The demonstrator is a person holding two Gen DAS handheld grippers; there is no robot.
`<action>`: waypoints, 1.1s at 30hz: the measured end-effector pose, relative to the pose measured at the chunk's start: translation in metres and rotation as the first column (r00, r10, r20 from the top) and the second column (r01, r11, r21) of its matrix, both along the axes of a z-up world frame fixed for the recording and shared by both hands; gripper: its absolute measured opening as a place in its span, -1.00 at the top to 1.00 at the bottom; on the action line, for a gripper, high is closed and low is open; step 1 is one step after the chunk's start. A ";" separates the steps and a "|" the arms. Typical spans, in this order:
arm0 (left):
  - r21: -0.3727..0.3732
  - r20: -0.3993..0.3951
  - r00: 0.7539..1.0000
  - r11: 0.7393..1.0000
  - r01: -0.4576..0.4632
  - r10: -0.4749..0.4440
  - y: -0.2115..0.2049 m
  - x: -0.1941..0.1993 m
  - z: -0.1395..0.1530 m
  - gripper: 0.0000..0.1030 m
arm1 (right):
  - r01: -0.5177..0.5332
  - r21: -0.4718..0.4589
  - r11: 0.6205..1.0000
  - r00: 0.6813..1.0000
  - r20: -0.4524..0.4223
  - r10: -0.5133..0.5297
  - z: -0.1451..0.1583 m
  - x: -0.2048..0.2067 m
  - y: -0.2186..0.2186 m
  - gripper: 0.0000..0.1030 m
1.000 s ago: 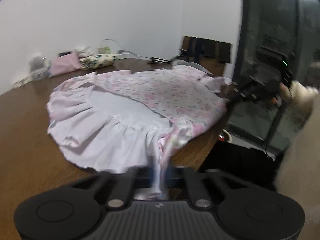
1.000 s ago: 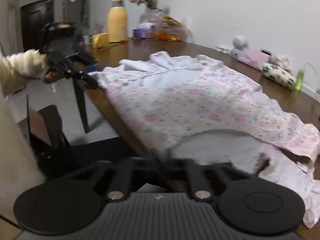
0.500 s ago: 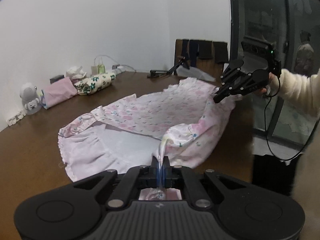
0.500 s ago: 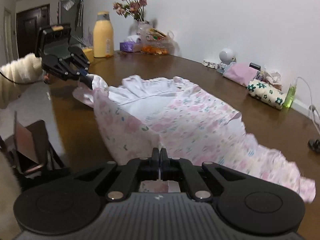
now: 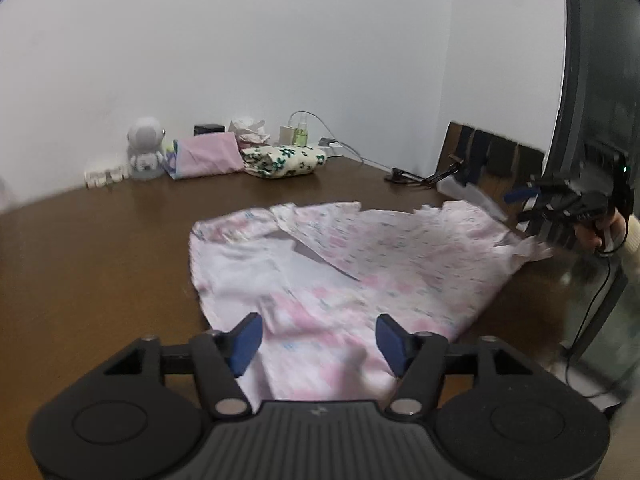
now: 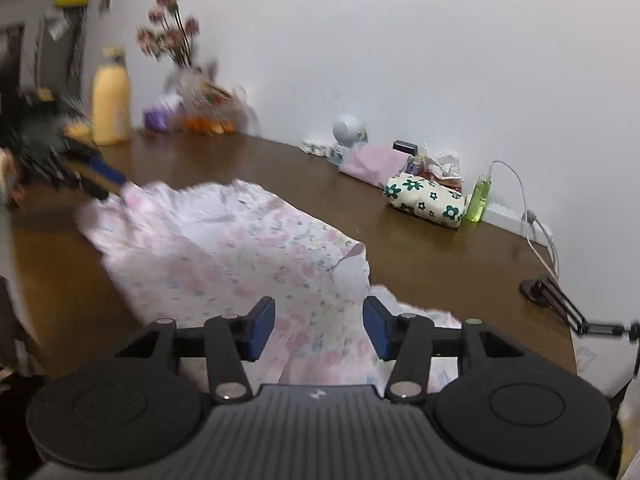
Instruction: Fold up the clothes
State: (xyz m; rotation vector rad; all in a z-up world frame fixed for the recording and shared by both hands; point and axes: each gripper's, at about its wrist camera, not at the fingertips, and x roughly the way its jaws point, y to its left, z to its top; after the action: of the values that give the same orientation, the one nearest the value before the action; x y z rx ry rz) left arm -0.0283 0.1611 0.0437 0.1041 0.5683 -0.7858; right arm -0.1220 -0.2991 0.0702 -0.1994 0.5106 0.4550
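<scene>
A pink floral dress lies folded over on the brown table; its white lining shows at the left. My left gripper is open, its blue pads apart just above the near hem. My right gripper is open above the other end of the dress. Each gripper also shows in the other's view: the right one at the dress's far right corner, the left one at its far left corner, blurred.
Along the wall stand a small white robot toy, a pink pouch, a floral pouch and a green bottle with a cable. A yellow bottle and flowers stand far left. A black clamp lies at the right.
Both grippers were shut on the dress's edge and holding it up; they have carried it across, opened and let go. The dress now lies folded on the table.
</scene>
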 end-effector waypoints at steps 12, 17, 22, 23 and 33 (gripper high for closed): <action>0.125 -0.119 0.981 0.983 -0.137 0.151 -0.026 0.002 -0.026 0.92 | 0.107 -0.101 0.989 0.981 -0.151 -0.121 -0.059 -0.021 -0.032 0.94; 0.082 -0.178 0.975 0.989 -0.119 0.132 -0.006 -0.023 -0.025 0.95 | 0.027 -0.029 0.999 0.975 -0.218 -0.033 -0.049 -0.037 -0.050 0.95; 0.079 -0.206 0.958 0.979 -0.187 0.199 0.002 -0.022 -0.021 0.67 | 0.042 0.082 0.996 0.961 -0.277 -0.017 -0.033 -0.024 -0.081 0.82; 0.071 -0.204 0.952 0.973 -0.218 0.228 0.004 -0.019 -0.021 0.59 | 0.085 0.059 0.995 0.959 -0.274 -0.066 -0.032 -0.016 -0.086 0.65; -0.014 -0.019 0.992 0.992 -0.126 0.125 -0.015 -0.020 0.002 -0.55 | 0.008 0.150 0.989 0.999 -0.054 0.000 0.001 -0.010 -0.042 -0.14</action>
State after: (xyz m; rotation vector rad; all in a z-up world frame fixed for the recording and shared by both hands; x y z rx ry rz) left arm -0.0482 0.1462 0.0457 0.0471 0.5806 -0.6690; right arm -0.1316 -0.3411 0.0716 -0.0414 0.5266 0.4934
